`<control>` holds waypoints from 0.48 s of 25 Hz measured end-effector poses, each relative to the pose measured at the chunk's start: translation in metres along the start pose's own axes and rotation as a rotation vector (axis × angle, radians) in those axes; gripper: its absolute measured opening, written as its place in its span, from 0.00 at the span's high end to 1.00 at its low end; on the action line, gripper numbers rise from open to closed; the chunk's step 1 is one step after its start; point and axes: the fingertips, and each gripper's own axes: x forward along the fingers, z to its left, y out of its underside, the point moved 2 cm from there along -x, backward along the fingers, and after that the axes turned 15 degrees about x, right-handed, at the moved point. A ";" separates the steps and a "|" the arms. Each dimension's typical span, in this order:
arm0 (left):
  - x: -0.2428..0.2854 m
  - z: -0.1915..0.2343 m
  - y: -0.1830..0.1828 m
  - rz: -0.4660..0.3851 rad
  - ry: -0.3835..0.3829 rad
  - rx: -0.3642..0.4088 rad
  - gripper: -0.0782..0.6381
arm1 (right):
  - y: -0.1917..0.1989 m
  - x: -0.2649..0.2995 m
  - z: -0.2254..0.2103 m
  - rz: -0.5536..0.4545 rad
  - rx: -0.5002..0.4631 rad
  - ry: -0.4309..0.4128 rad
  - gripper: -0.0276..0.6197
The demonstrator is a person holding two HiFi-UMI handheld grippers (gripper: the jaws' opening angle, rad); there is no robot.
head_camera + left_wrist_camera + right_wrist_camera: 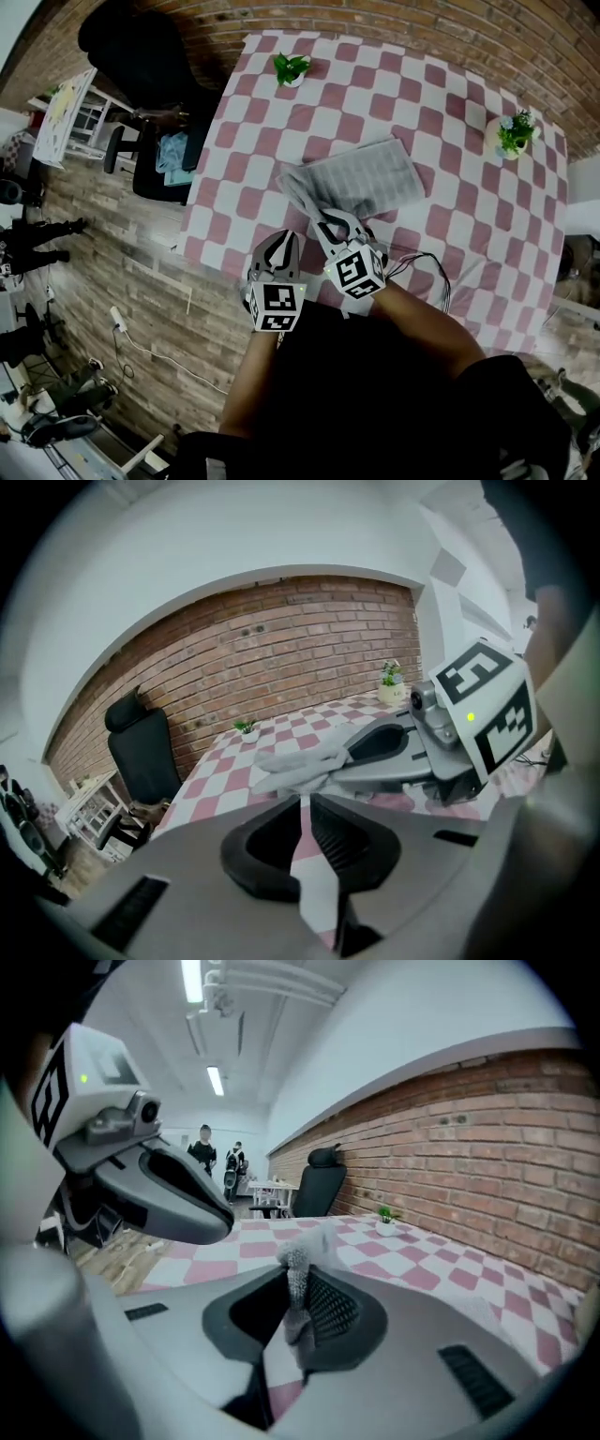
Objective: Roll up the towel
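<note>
The right claw [321, 217] is pinching the near corner of the grey towel [366, 176], which is stretching away from it across the checked surface [441, 112], while the left claw [281, 242], closed and empty, is hovering just to its left.

Nothing legible anywhere; only wordless black-and-white square markers on the left cube [277, 307] and the right cube [356, 272].

right gripper [325, 220] pinches a corner of the grey towel [370, 173]; left gripper [279, 246] alongside.
</note>
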 end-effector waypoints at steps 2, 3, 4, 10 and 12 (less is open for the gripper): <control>0.000 0.004 0.011 0.026 0.000 0.017 0.85 | 0.000 -0.004 -0.009 -0.005 0.083 0.027 0.88; 0.002 0.006 0.017 0.038 0.008 0.032 0.85 | 0.001 -0.005 -0.013 -0.010 0.121 0.041 0.88; 0.005 0.007 0.021 0.046 0.023 0.052 0.85 | 0.003 -0.005 -0.016 -0.014 0.158 0.052 0.88; 0.051 -0.007 0.020 -0.032 0.248 0.360 0.85 | 0.011 -0.003 -0.035 -0.005 0.352 0.140 0.88; 0.068 -0.017 0.015 -0.082 0.335 0.502 0.85 | 0.016 -0.006 -0.042 0.002 0.402 0.191 0.88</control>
